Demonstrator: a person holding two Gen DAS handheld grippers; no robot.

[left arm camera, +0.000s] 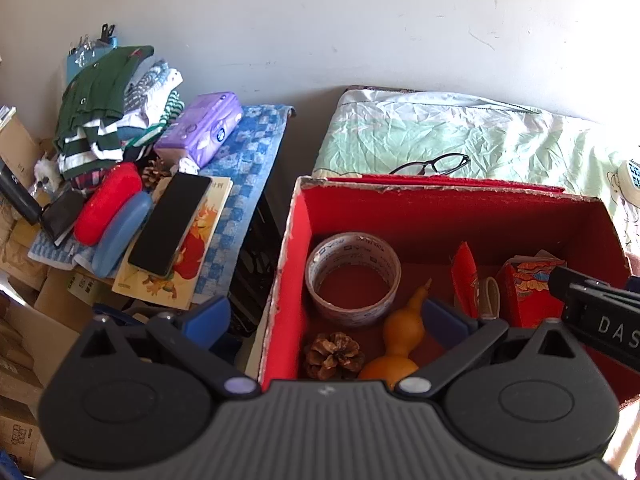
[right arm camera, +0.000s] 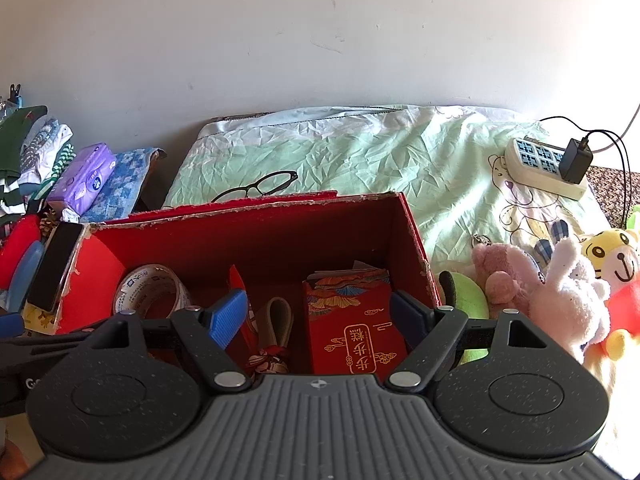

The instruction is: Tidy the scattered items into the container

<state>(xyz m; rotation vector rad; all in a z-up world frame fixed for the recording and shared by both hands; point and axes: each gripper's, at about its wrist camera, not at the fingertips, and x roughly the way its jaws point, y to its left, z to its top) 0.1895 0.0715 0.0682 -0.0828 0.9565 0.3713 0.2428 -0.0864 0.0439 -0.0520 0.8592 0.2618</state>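
Red box (right arm camera: 256,240) on the bed, holding tape roll (left arm camera: 354,278), gourd (left arm camera: 400,340), pine cone (left arm camera: 334,354), red packet (right arm camera: 352,332). Beside the box on its right, soft toys (right arm camera: 560,296); behind it, glasses (right arm camera: 260,186). Both claws released and empty: left gripper (left arm camera: 328,320), right gripper (right arm camera: 320,316) over the box. Best next: reach right, close around a toy's body, lift clear of the box wall.
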